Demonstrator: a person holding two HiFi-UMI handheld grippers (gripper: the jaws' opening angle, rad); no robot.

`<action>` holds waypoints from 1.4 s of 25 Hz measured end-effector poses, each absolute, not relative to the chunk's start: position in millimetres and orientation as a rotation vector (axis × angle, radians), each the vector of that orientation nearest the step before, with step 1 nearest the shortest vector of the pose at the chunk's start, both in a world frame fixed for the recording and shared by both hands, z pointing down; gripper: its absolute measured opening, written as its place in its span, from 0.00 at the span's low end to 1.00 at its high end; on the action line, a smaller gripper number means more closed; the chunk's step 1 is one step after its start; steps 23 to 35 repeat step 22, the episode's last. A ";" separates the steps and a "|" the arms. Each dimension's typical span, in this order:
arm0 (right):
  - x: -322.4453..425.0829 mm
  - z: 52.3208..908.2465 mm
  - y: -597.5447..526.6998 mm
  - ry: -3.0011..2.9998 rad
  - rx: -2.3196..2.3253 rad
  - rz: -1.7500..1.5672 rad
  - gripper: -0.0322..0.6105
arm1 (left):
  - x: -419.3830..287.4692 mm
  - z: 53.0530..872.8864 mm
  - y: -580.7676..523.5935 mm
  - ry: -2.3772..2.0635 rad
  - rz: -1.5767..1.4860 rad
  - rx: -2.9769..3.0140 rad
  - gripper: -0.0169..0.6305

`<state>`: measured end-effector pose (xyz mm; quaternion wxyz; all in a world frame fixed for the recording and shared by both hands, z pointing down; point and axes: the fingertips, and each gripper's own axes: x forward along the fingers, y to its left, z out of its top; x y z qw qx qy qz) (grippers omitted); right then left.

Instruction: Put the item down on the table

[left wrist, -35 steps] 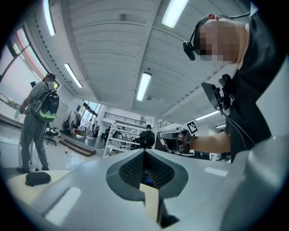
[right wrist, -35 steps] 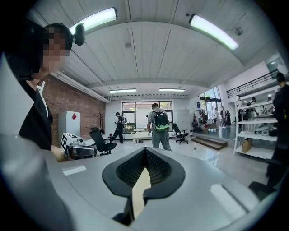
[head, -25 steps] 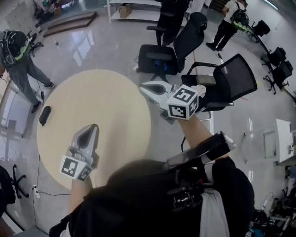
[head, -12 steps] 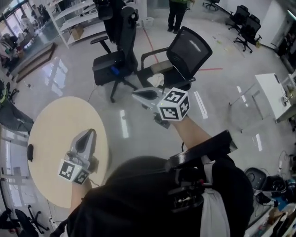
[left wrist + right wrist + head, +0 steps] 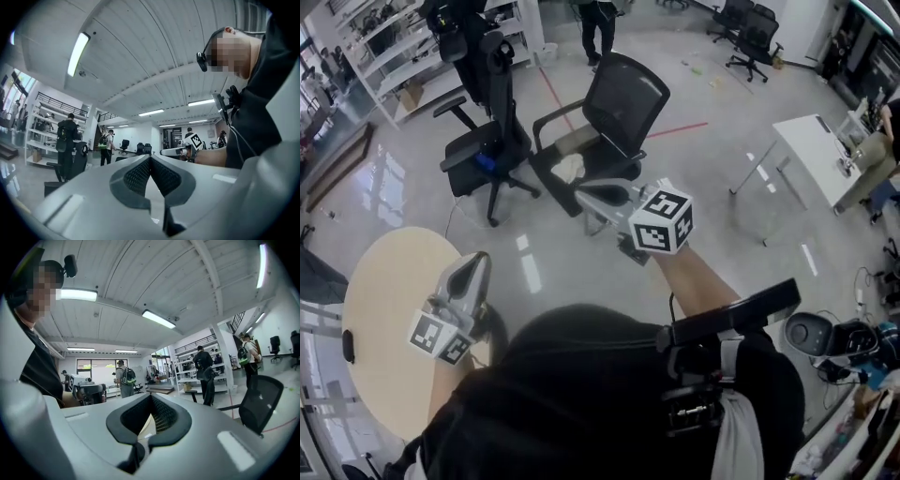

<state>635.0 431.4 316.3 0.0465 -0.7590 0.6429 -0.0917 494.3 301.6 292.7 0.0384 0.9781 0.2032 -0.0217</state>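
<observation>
**Head view:** the left gripper point(image 5: 476, 261) hangs over the right rim of the round table point(image 5: 389, 281). Its two fingers are pressed together with nothing between them. The right gripper point(image 5: 583, 193) is out over the shiny floor point(image 5: 722, 234), pointing toward a mesh-backed chair point(image 5: 623, 98). Its fingers are clenched too, and empty. A small dark item point(image 5: 349, 345) lies on the table near its left rim, well apart from both grippers. A black chair point(image 5: 487, 103) stands beside the mesh one, and a white desk point(image 5: 811, 150) stands off to the right.

**Left gripper view:** the ribbed pads point(image 5: 138, 176) meet at their tips. Only a thin slit is left lower down, and nothing sits in it. Past them the right gripper shows on the person's forearm. Further back a person with a backpack point(image 5: 107, 145) walks near some shelves point(image 5: 40, 140).

**Right gripper view:** the pads here also close tip to tip and grip nothing, and a pale sliver of background shows through the slit below. The left gripper is at the left edge and the mesh-backed chair at the right
</observation>
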 end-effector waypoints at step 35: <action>617.3 320.6 435.8 1.788 -2.476 -0.274 0.07 | 516.8 303.2 261.5 0.774 -0.086 2.927 0.02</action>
